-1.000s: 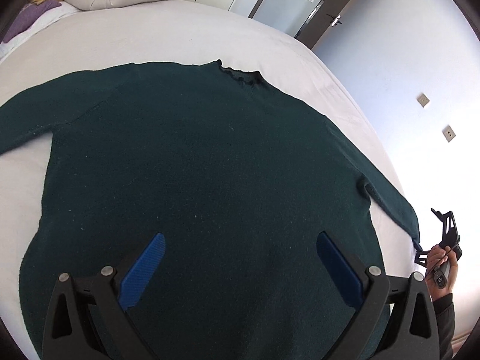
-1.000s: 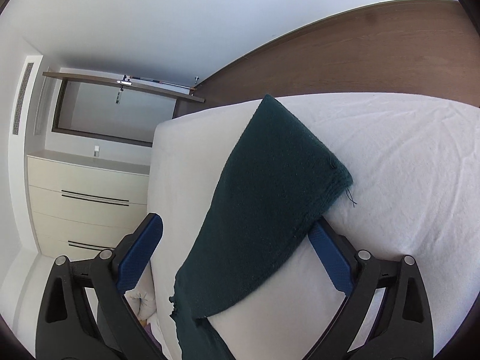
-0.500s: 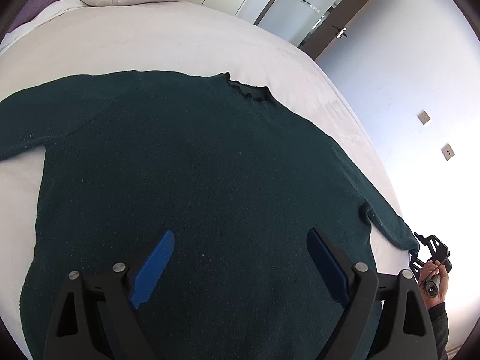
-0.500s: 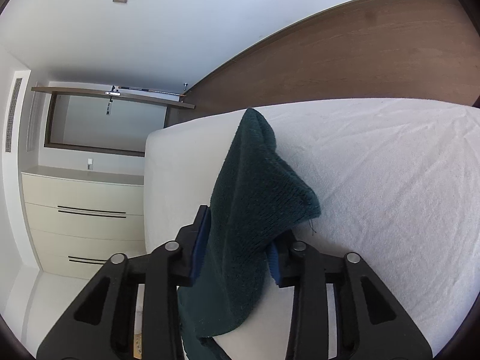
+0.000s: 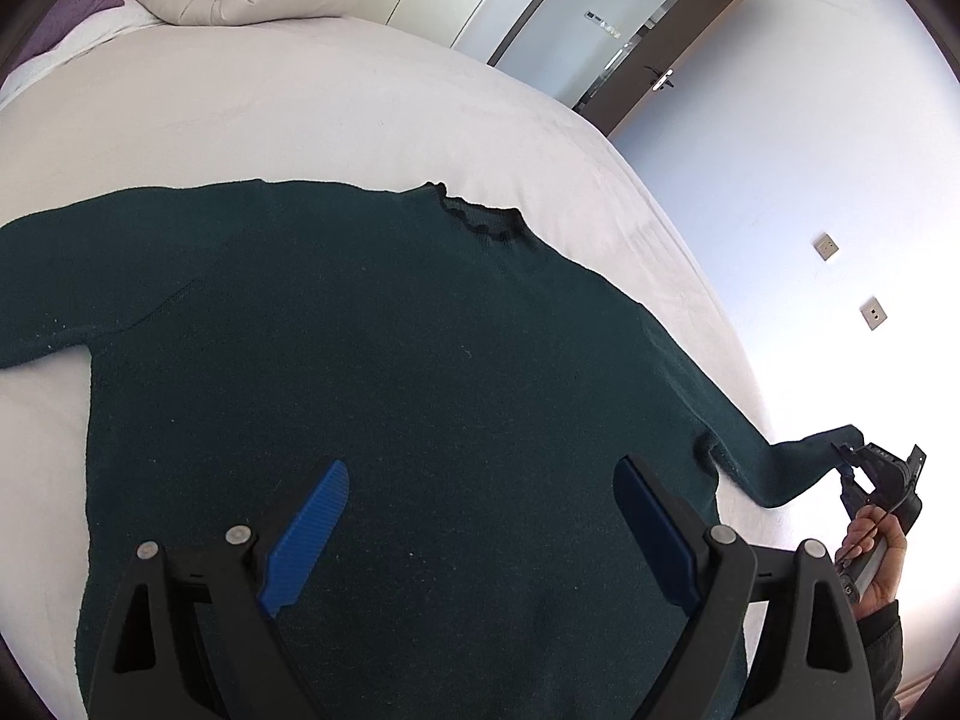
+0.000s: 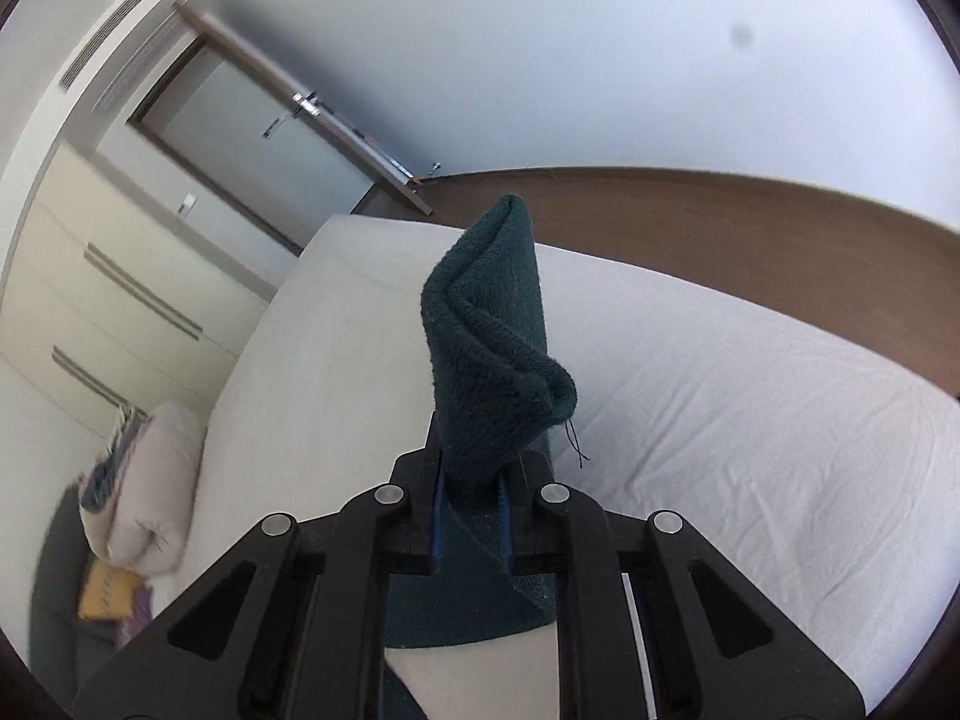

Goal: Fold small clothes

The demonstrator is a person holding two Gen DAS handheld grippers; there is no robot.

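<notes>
My right gripper clenches the sweater cuff, lifted for folding inward; left gripper hovers spread wide.

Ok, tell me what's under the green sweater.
The sweater lies spread on the white bed sheet; anything beneath its body is covered. The right gripper pinches one sleeve cuff up.

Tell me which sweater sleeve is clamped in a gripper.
The sweater's right-hand sleeve: its cuff is pinched in the shut right gripper. The other sleeve lies flat on the bed.
</notes>
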